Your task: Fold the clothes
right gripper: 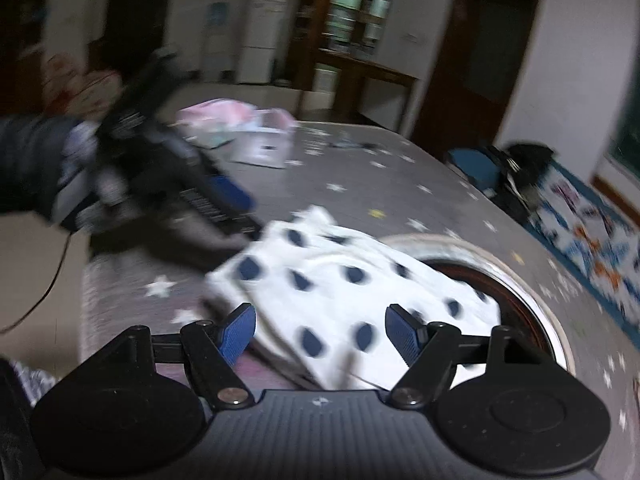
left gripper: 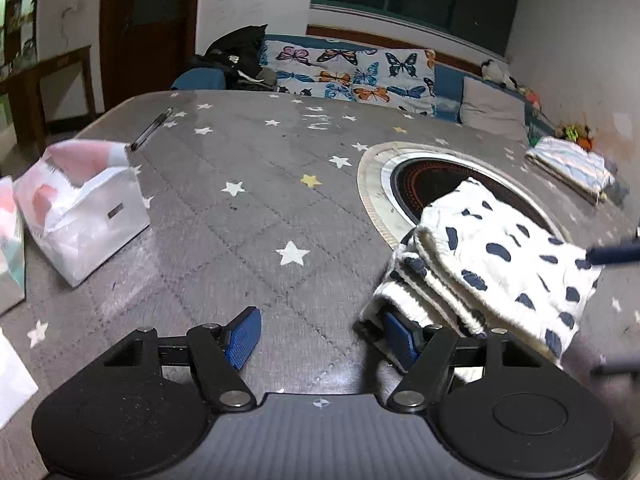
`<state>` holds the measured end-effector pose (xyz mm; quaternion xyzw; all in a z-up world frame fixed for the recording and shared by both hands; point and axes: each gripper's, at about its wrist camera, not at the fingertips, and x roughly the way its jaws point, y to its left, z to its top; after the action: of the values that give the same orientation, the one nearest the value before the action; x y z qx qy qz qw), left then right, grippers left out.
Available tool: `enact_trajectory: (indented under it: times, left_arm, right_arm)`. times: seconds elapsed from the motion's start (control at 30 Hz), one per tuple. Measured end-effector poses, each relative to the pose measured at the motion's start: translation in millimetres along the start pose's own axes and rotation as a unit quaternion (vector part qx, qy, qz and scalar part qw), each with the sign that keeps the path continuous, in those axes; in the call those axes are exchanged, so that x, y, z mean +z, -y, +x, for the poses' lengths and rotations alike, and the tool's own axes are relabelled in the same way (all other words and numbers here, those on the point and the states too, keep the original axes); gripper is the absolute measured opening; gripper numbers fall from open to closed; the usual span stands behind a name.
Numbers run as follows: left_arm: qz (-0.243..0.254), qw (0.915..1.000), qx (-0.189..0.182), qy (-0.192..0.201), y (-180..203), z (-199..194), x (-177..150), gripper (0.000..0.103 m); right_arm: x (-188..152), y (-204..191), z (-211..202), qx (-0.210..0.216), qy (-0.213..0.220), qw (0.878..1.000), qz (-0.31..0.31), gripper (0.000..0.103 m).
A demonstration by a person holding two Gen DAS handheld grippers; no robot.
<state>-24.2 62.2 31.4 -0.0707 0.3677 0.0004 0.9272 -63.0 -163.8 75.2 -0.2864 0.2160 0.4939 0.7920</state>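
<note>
A folded white garment with dark blue spots (left gripper: 500, 256) lies on the grey star-patterned table cover (left gripper: 240, 220), partly over a round inset burner (left gripper: 432, 184). My left gripper (left gripper: 320, 338) is open at the garment's near-left corner; its right pad touches the folded edge and nothing sits between the jaws. One fingertip (left gripper: 612, 254) of my right gripper shows at the garment's right side. In the blurred right wrist view my right gripper (right gripper: 320, 334) stands open just over the garment (right gripper: 340, 292), its pads not pressing the cloth. A hand in a dark sleeve (right gripper: 32, 164) holds the left gripper there.
A white bag with pink contents (left gripper: 84, 208) stands at the table's left, and a pen (left gripper: 152, 128) lies behind it. A folded striped cloth (left gripper: 572, 164) rests at the far right edge. Behind the table is a sofa with a butterfly blanket (left gripper: 352, 72).
</note>
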Motion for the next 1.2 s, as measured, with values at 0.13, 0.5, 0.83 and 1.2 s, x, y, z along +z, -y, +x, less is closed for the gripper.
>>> enact_trajectory:
  times: [0.13, 0.5, 0.83, 1.2]
  left_arm:
    - [-0.020, 0.9998, -0.006, 0.003, -2, -10, -4, 0.073]
    - [-0.134, 0.9885, -0.070, 0.007, -9, -29, -4, 0.084]
    - [-0.293, 0.9429, -0.157, -0.017, -13, -25, -14, 0.090]
    - [-0.421, 0.8770, -0.231, -0.018, -10, -12, -39, 0.094]
  right_arm:
    - [4, -34, 10, 0.003, 0.005, 0.997, -0.072, 0.072]
    - [6, -68, 41, -0.018, -0.009, 0.989, -0.146, 0.057]
    - [-2, -83, 57, -0.049, -0.009, 0.984, -0.173, 0.039]
    - [7, -47, 32, -0.032, 0.022, 0.998, -0.058, 0.028]
